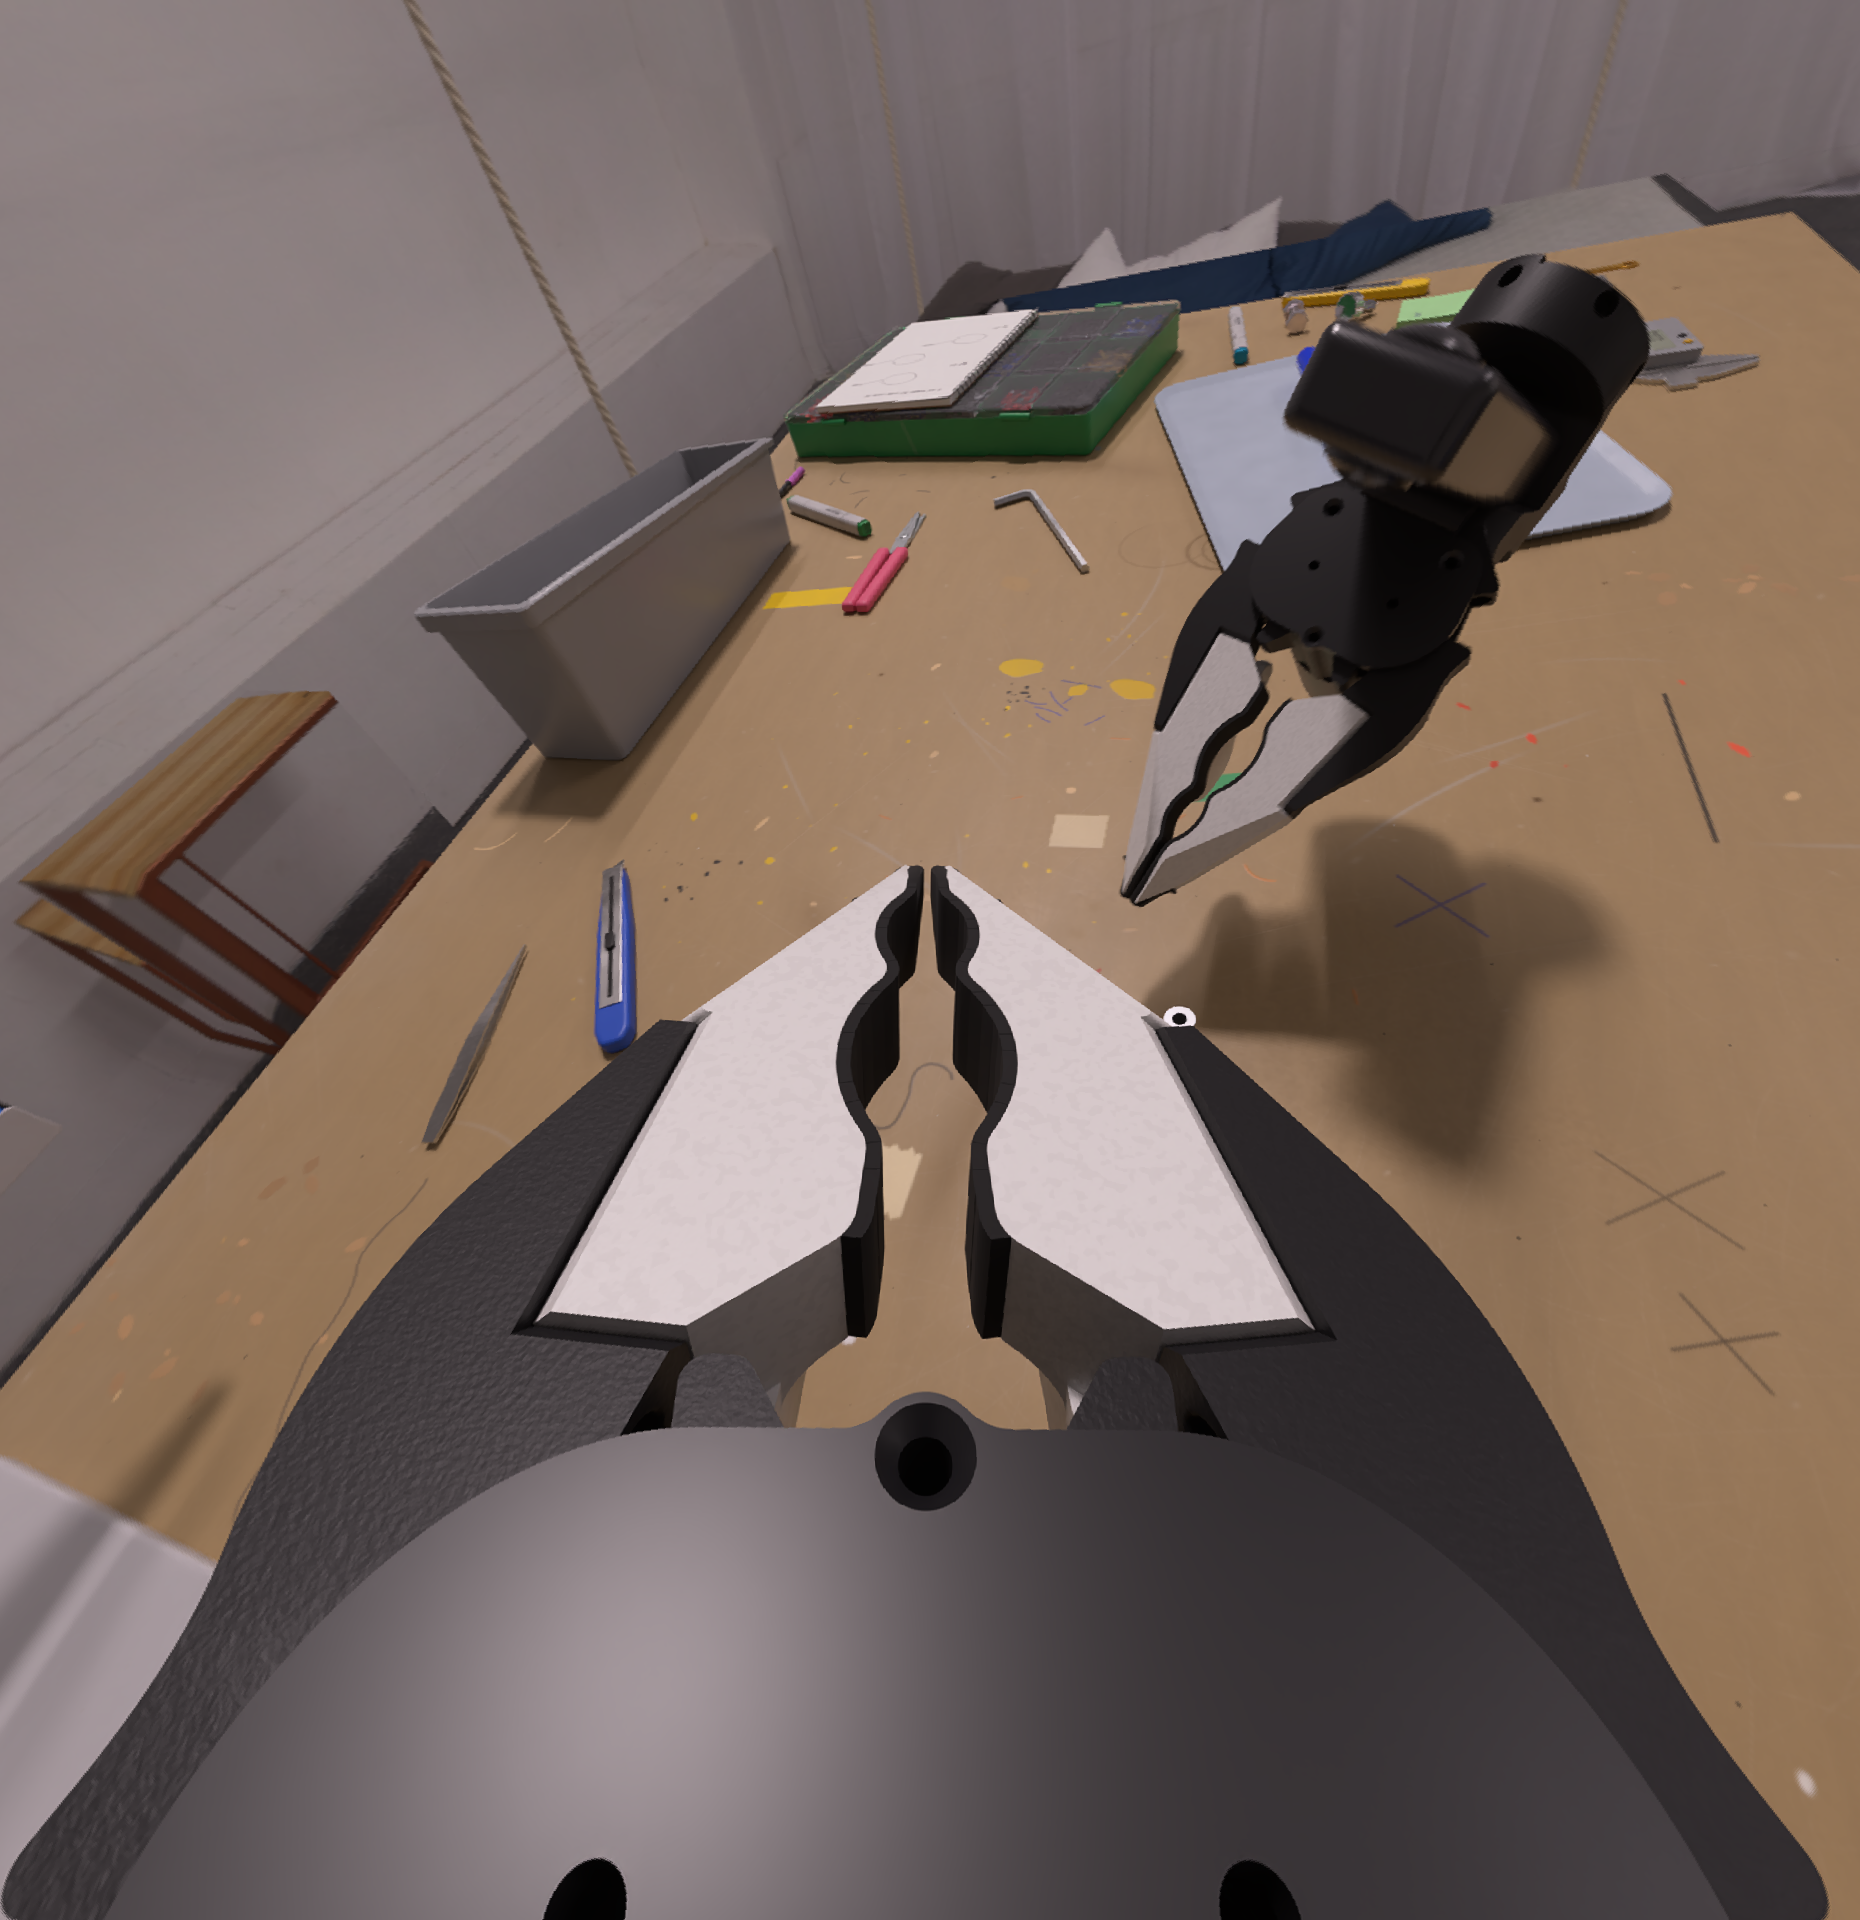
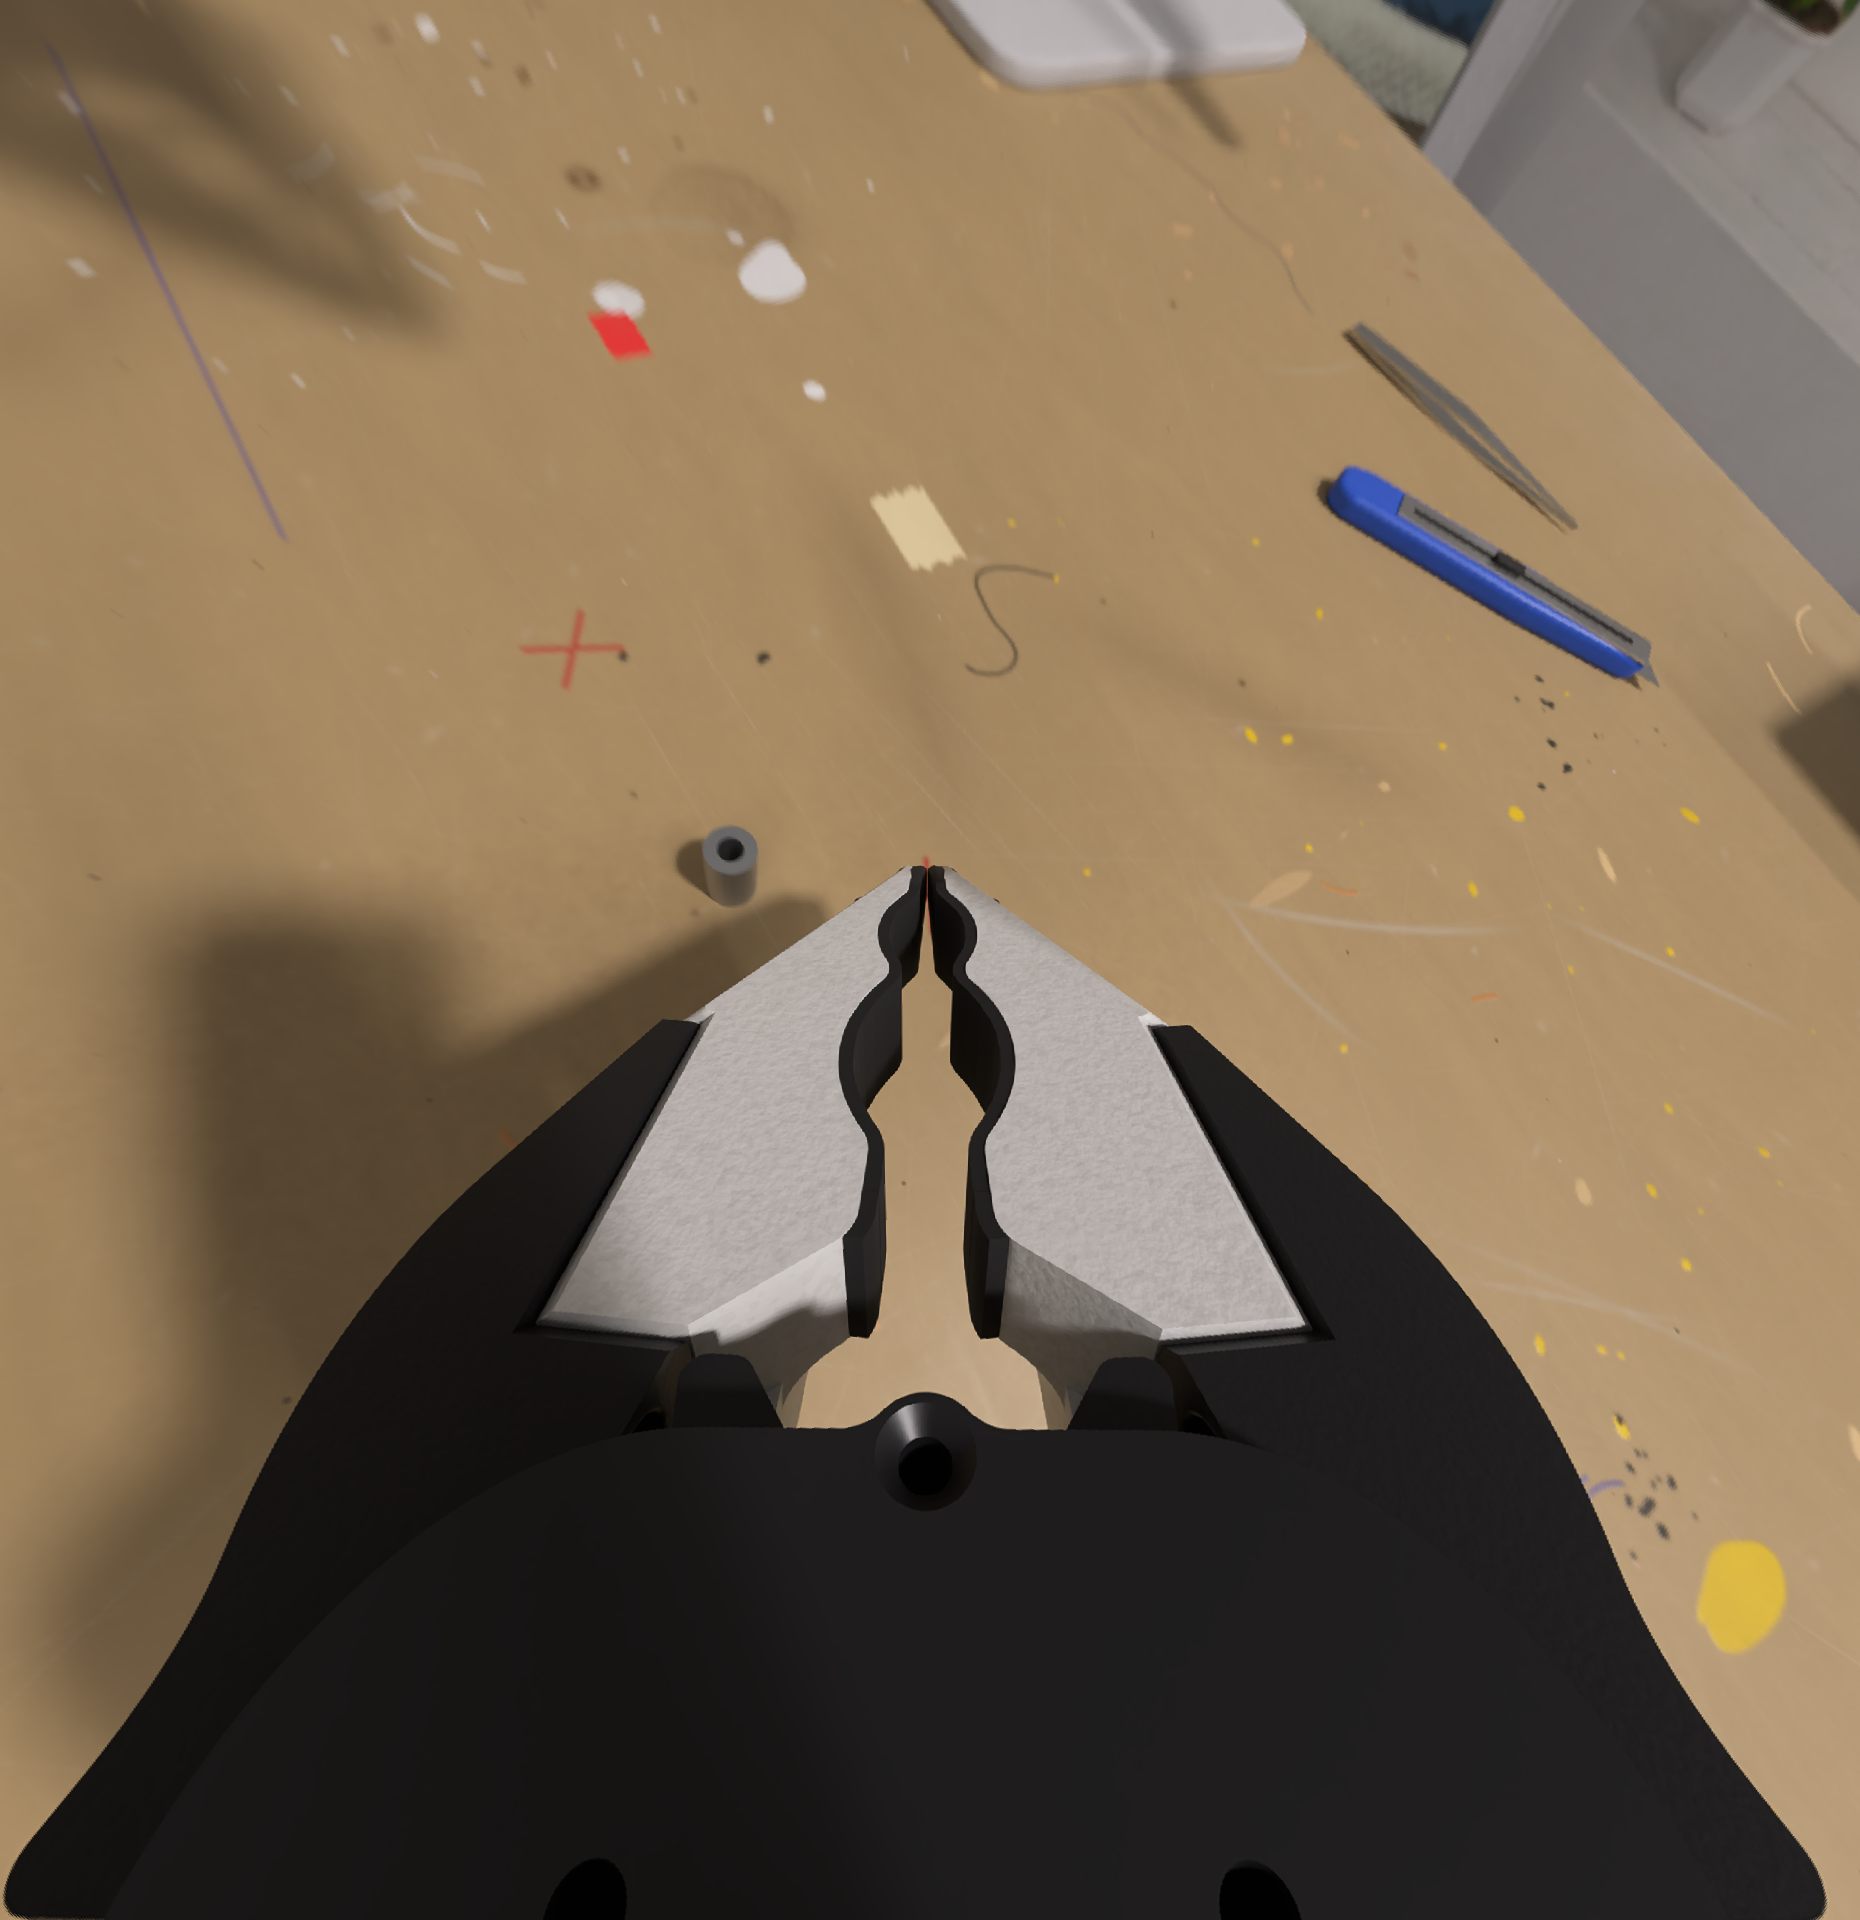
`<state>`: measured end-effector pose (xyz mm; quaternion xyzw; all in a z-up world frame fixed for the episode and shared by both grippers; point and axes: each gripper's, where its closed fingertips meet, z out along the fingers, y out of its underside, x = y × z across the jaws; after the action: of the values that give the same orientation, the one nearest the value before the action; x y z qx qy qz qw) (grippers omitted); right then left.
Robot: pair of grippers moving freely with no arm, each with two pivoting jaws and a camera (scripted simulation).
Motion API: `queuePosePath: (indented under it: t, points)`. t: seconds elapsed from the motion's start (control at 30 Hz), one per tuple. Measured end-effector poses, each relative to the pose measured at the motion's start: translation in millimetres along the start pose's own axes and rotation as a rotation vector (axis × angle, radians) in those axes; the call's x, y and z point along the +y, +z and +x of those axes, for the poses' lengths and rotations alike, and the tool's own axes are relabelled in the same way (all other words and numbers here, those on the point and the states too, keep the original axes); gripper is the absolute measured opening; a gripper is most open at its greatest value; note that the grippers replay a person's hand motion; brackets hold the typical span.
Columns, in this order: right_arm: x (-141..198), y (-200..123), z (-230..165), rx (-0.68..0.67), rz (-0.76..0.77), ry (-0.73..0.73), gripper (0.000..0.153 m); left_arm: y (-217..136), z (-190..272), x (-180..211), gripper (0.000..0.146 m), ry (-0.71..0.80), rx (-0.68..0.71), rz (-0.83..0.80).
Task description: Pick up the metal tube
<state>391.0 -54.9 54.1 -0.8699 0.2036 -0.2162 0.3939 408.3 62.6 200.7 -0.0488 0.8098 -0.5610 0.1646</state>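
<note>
- Tube (image 2: 730,862): short grey one, standing upright on the table (image 2: 1113,831), hole facing up. In your right wrist view it's just left of the right gripper (image 2: 926,873) tips, close but not touching, nothing holding it.
- Your right gripper is clenched, tips pressed together with nothing between them. In the left view you can see it (image 1: 1139,894) hanging over the table, pointed down, same story.
- Your left gripper (image 1: 926,873) is nearly closed too, just a thin slit at the tips, empty. Can't spot the tube for sure from that side.
- Past the right tips: a strip of tan tape (image 2: 915,528), a red cross mark (image 2: 573,648), and a bit of red tape (image 2: 619,335) further out.
- Off to the side sit a blue knife (image 2: 1487,571) and tweezers (image 2: 1461,421) near the table edge, side by side but apart.
- Further back in the left view: grey bin (image 1: 614,592), pink scissors (image 1: 879,571), hex key (image 1: 1045,525).
- Way back: green case (image 1: 993,416) with a notebook (image 1: 926,364) lying on it, and a pale tray (image 1: 1227,447).
</note>
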Motion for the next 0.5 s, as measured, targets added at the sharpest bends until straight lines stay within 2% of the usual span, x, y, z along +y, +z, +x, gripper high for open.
queuePosePath:
  t: [0.17,0.27,0.33,0.4,0.47,0.5]
  points:
    - [-34.6,-20.2,-1.5,-0.084,0.094,-0.021,0.002,-18.3,-18.6,-5.3,0.014,-0.041,-0.04,0.018]
    - [-54.4,-29.3,10.0,-0.094,0.003,-0.106,0.017,-30.7,-29.8,-7.3,0.027,-0.076,-0.053,0.018]
    - [-65.7,-35.9,25.7,-0.036,-0.058,-0.168,0.023,-39.8,-38.3,-10.3,0.035,-0.082,-0.084,0.026]
    - [-79.9,-40.4,32.2,-0.017,-0.013,-0.162,0.025,-50.0,-48.4,-18.3,0.042,-0.084,-0.148,0.072]
    - [-90.4,-38.6,27.0,-0.06,0.094,-0.163,0.026,-59.7,-53.5,-28.1,0.049,-0.081,-0.191,0.128]
    - [-89.6,-35.8,23.3,-0.088,0.091,-0.166,0.027,-63.5,-54.8,-32.7,0.051,-0.076,-0.205,0.15]
